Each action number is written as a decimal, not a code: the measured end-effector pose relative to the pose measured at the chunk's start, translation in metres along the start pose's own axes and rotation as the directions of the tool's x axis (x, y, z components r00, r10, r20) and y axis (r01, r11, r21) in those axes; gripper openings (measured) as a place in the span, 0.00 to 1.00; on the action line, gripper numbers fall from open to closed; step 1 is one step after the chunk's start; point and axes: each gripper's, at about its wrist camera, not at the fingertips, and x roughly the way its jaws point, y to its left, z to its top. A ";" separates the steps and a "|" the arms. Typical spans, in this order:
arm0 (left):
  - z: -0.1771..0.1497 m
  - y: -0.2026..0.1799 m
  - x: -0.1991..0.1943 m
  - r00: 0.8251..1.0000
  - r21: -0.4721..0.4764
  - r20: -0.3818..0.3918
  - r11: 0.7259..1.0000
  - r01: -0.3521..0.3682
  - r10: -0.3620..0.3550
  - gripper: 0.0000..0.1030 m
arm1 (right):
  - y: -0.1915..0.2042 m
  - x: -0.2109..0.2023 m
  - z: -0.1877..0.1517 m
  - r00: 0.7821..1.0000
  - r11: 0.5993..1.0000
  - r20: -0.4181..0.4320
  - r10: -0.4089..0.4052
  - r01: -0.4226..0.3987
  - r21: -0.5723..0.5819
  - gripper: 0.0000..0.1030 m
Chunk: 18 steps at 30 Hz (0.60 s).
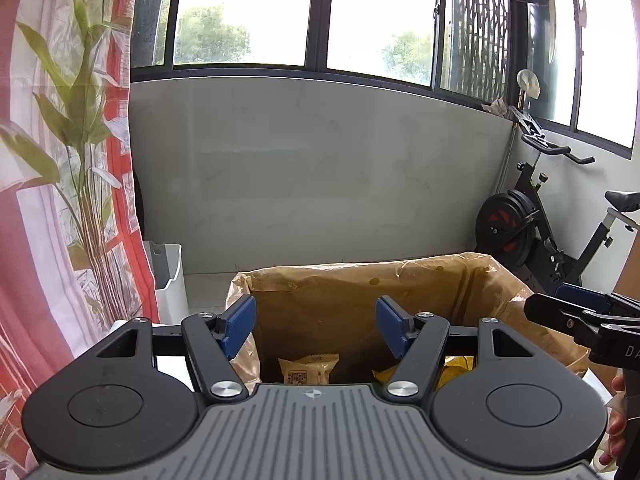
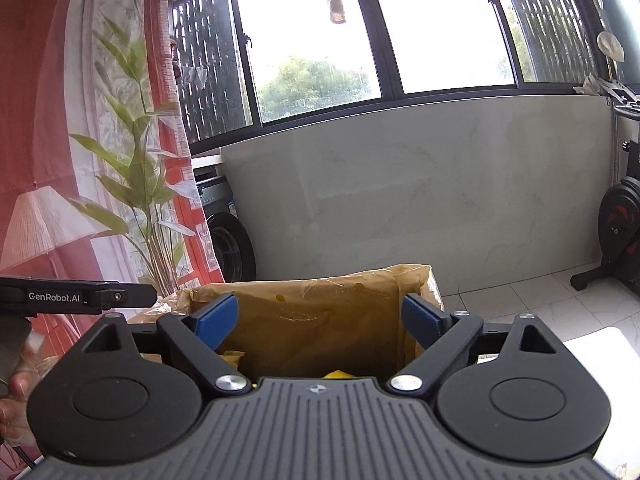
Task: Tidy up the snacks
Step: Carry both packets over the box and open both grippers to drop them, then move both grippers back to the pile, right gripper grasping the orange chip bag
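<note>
Two hand-held grippers hung above an open cardboard box lined with crinkled tan plastic, which filled the lower middle of both wrist views. The left gripper had its blue-padded fingers spread wide apart with nothing between them. Straight below that gap, at the bottom centre of the left view, a pale beige snack packet with a printed label lay inside the box, and a yellow wrapper showed just to its right, partly hidden by the gripper body.

The right gripper likewise stood open and empty, its blue pads well apart over the box lining. Only a small yellow scrap showed at the lower centre of that view, inside the box.

In the left view, the right gripper entered from the right edge, near the box rim, with fingers of the holding hand visible in the lower right corner. In the right view, the black side of the left gripper marked "GenRobot.AI" reached in from the left edge.

A red and white printed curtain filled the left side, a grey wall with dark-framed windows ran across the back, and a black exercise bike stood at the right.
</note>
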 end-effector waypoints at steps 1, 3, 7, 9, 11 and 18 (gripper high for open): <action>-0.001 0.003 -0.005 1.000 -0.004 0.003 1.000 0.001 -0.001 0.67 | 0.000 -0.006 -0.001 1.000 1.000 0.001 0.003 -0.003 0.007 0.88; -0.004 0.009 -0.015 1.000 -0.010 0.003 1.000 0.006 -0.006 0.67 | 0.000 -0.016 -0.003 1.000 1.000 0.003 0.017 -0.017 0.020 0.89; -0.012 0.020 -0.036 1.000 -0.024 0.007 1.000 0.020 -0.019 0.67 | 0.006 -0.039 -0.012 1.000 0.999 0.009 0.029 -0.029 0.016 0.89; -0.018 0.021 -0.048 1.000 -0.026 0.007 0.999 0.030 -0.030 0.67 | 0.010 -0.052 -0.020 0.999 0.999 0.015 0.034 -0.034 0.007 0.89; -0.026 0.022 -0.058 0.999 -0.026 0.011 0.999 0.040 -0.040 0.67 | 0.012 -0.062 -0.028 0.999 0.999 0.017 0.036 -0.036 0.009 0.89; -0.067 0.019 -0.079 0.999 -0.024 -0.007 0.999 0.041 -0.042 0.67 | 0.021 -0.086 -0.065 0.999 0.998 -0.011 0.048 -0.048 0.052 0.89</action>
